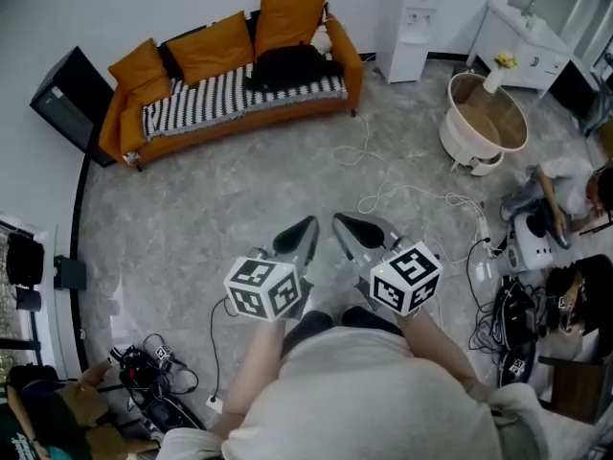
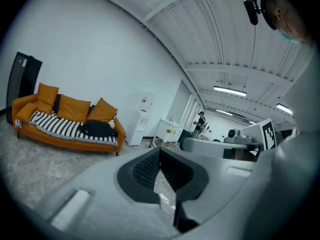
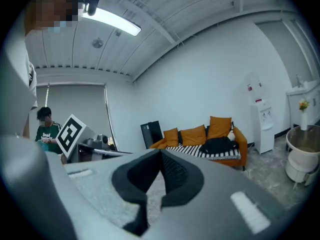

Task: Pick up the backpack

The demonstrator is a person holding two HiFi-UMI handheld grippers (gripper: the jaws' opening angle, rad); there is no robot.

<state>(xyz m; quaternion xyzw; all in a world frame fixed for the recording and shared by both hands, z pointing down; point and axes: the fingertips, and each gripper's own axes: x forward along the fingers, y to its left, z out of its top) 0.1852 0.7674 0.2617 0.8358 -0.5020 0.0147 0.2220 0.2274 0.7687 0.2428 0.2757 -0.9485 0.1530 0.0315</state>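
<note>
The backpack point(image 1: 287, 65) is black and lies slumped on the striped seat of an orange sofa point(image 1: 239, 113) at the far side of the room. It also shows in the left gripper view point(image 2: 97, 129) and in the right gripper view point(image 3: 217, 145). Both grippers are held side by side in front of the person, far from the sofa, and point toward it. My left gripper point(image 1: 308, 224) point(image 2: 160, 151) has its pads meeting at the tips, with nothing between them. My right gripper point(image 1: 340, 220) point(image 3: 160, 154) is shut and empty as well.
A grey marbled floor point(image 1: 239, 199) lies between me and the sofa. White cables point(image 1: 421, 199) trail across it on the right. A white water dispenser point(image 1: 410, 27), a round beige tub point(image 1: 484, 123), a white cabinet point(image 1: 522, 41) and a crouching person point(image 1: 575, 185) stand right; a black panel point(image 1: 67, 94) stands left.
</note>
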